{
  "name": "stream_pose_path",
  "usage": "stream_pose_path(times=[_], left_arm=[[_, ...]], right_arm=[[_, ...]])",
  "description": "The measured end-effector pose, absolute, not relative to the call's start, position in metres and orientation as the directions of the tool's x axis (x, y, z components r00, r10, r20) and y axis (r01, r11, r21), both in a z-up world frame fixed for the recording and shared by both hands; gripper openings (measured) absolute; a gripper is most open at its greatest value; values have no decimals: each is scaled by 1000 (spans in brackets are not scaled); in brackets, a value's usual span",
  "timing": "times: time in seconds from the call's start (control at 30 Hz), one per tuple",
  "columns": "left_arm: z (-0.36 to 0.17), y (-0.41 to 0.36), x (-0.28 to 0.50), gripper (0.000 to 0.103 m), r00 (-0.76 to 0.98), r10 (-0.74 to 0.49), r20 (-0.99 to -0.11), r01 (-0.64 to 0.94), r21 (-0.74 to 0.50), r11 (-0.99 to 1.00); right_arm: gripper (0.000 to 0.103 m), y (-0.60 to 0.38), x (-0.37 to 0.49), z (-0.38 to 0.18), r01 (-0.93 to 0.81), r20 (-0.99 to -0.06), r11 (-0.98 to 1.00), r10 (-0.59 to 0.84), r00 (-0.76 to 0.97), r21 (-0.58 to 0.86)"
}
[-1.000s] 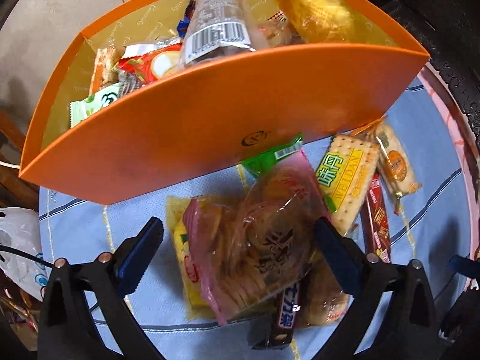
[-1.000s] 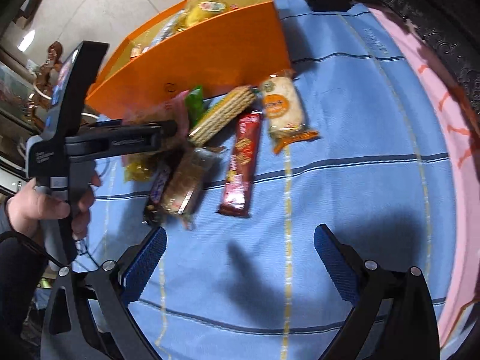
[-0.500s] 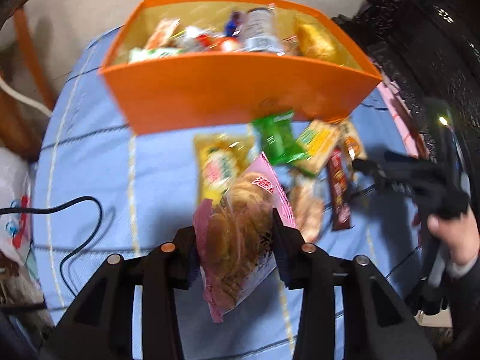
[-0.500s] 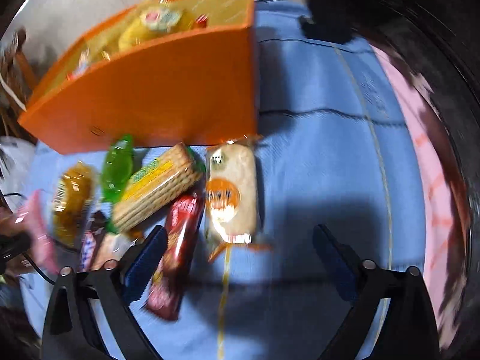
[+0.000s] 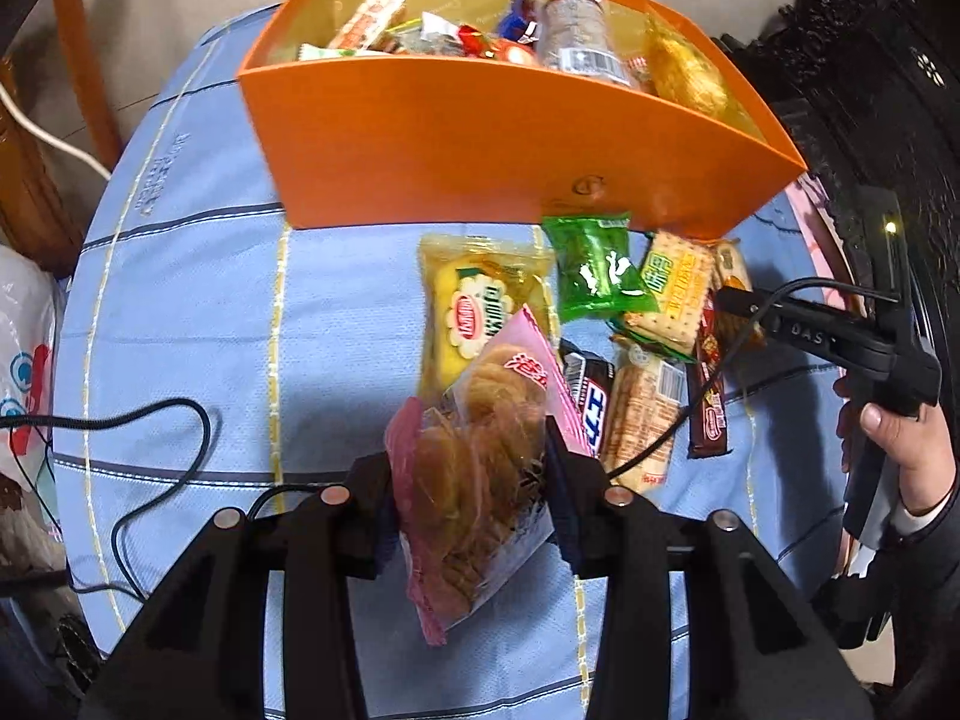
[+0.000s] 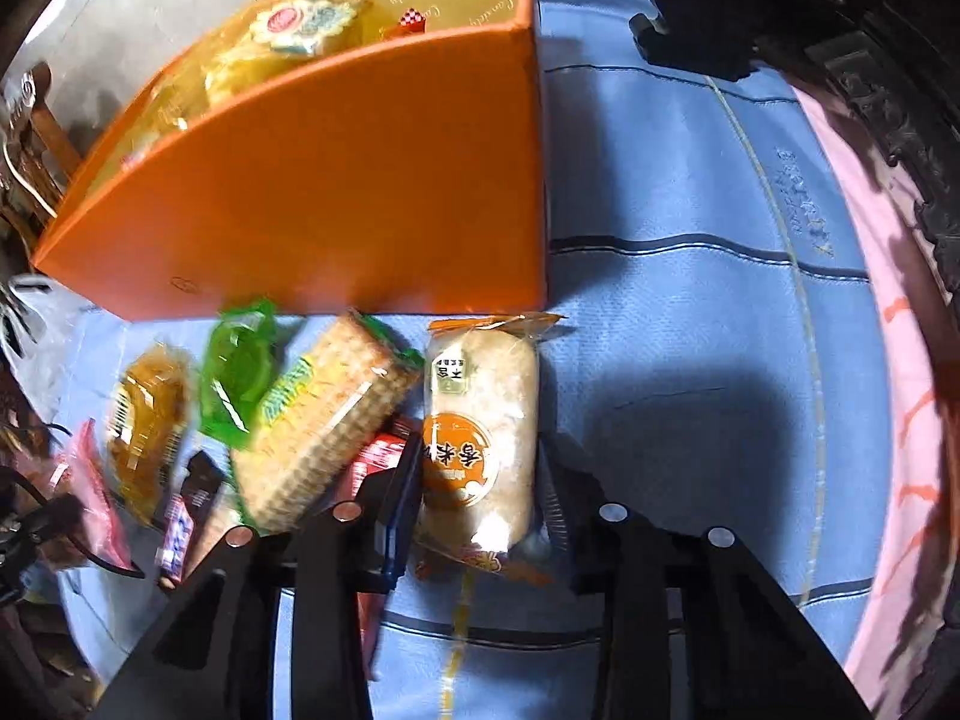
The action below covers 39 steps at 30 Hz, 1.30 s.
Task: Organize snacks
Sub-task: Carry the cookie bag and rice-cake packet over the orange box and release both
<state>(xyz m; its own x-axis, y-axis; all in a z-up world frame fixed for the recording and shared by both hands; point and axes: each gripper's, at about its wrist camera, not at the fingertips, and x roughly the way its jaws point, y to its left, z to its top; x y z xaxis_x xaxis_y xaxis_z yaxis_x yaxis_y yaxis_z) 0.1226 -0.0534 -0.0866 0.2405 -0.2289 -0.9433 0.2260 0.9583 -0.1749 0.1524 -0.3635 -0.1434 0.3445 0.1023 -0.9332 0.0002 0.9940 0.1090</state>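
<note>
My left gripper [image 5: 468, 498] is shut on a pink bag of golden pastries [image 5: 480, 468] and holds it above the blue cloth, in front of the orange box [image 5: 480, 132], which holds several snacks. My right gripper [image 6: 477, 510] has closed around a rice cracker pack with an orange label [image 6: 480, 426] that lies on the cloth beside the box [image 6: 360, 192]. Loose snacks lie in front of the box: a yellow cake pack [image 5: 480, 312], a green pack [image 5: 594, 270], a cracker pack [image 5: 672, 288], a dark bar [image 5: 591, 402].
The blue striped cloth [image 5: 180, 300] covers a round table with a pink rim [image 6: 900, 360]. A black cable [image 5: 150, 420] lies on the left. Dark carved furniture [image 5: 870, 60] stands to the right. A white plastic bag [image 5: 24, 336] hangs at the left edge.
My left gripper closed on the pink pastry bag and lifted it back from the pile. My right gripper moved in over the rice cracker pack and closed around it.
</note>
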Motion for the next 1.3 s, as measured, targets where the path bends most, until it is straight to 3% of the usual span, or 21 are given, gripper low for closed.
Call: stream_pose_path(times=[0.13, 0.2, 0.23, 0.3, 0.53, 0.77, 1.07, 1.3], left_arm=[[-89, -58, 124, 40, 240, -215, -947, 232, -159, 960], [-89, -58, 127, 40, 243, -216, -946, 227, -161, 960], [-90, -55, 128, 40, 242, -222, -944, 216, -171, 961], [-90, -52, 127, 39, 251, -226, -941, 208, -175, 962], [-68, -40, 113, 39, 302, -266, -916, 212, -208, 955], [-20, -38, 113, 39, 382, -317, -868, 240, -238, 941], [41, -57, 174, 39, 484, -332, -810, 268, -224, 937], [40, -73, 241, 39, 494, -286, -821, 208, -208, 956]], right_arm=[[47, -352, 165, -152, -37, -943, 999, 41, 330, 31], [44, -344, 169, -152, -59, -942, 998, -2, 337, -23], [35, -344, 170, -152, -59, -943, 998, 2, 333, -19], [35, -347, 167, -145, -36, -943, 999, -15, 333, -28], [35, -357, 107, -90, -18, -892, 980, 190, 411, 200], [35, -320, 71, -31, -134, -804, 950, 309, 507, 281], [35, -306, 128, 40, -200, -711, 949, 314, 629, 243], [35, -312, 194, 35, -161, -721, 965, 260, 643, 204]])
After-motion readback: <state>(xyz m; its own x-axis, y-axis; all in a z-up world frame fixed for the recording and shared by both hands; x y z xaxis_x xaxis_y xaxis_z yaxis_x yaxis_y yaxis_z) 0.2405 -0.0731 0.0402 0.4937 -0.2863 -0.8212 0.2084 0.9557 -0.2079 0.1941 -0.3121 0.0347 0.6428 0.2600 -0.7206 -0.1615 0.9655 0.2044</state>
